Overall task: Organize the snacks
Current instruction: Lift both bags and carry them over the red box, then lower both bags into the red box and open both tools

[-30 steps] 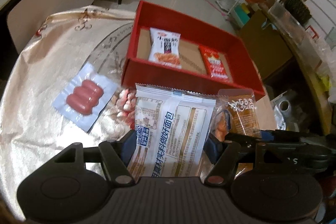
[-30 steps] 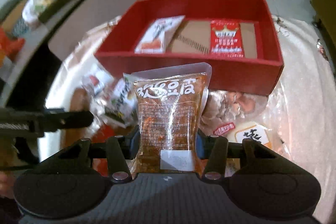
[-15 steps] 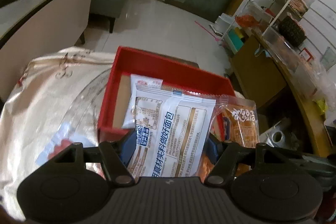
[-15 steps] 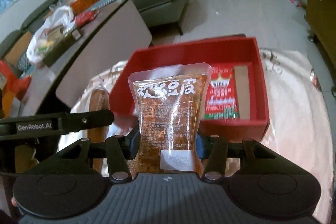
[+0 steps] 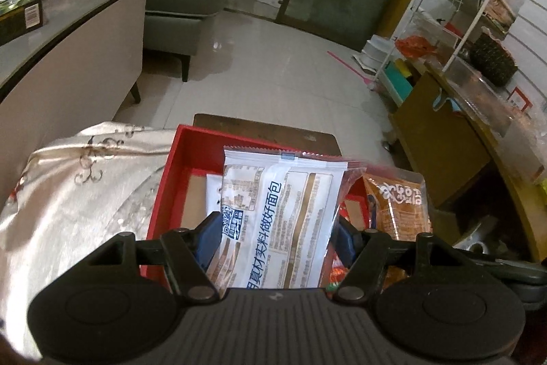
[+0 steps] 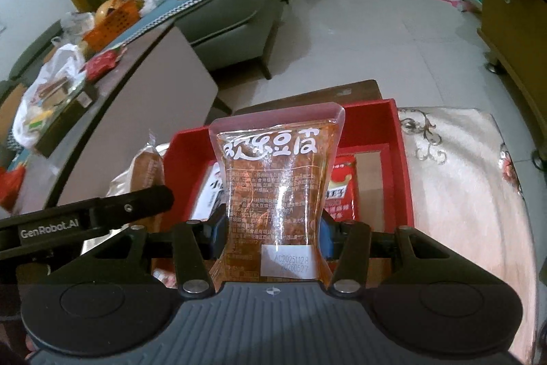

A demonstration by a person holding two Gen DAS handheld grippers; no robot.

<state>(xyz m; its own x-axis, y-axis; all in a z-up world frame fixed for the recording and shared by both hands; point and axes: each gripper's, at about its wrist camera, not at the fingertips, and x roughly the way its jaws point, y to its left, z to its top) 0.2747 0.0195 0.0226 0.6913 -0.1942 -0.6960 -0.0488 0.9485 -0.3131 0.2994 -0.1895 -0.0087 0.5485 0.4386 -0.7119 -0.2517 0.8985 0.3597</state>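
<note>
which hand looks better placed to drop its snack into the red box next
Right, probably. The right gripper holds its orange packet centred over the red box; the left gripper's white packet hangs nearer one side.

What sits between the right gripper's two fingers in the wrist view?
An orange snack pouch, pinched at its waist by the right gripper and standing upright before the red box; the right wrist view shows it.

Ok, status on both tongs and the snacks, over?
Left tongs shut on white bread packet. Right tongs shut on orange tofu pouch. Both over red box, two packets inside. Nothing blocking.
</note>
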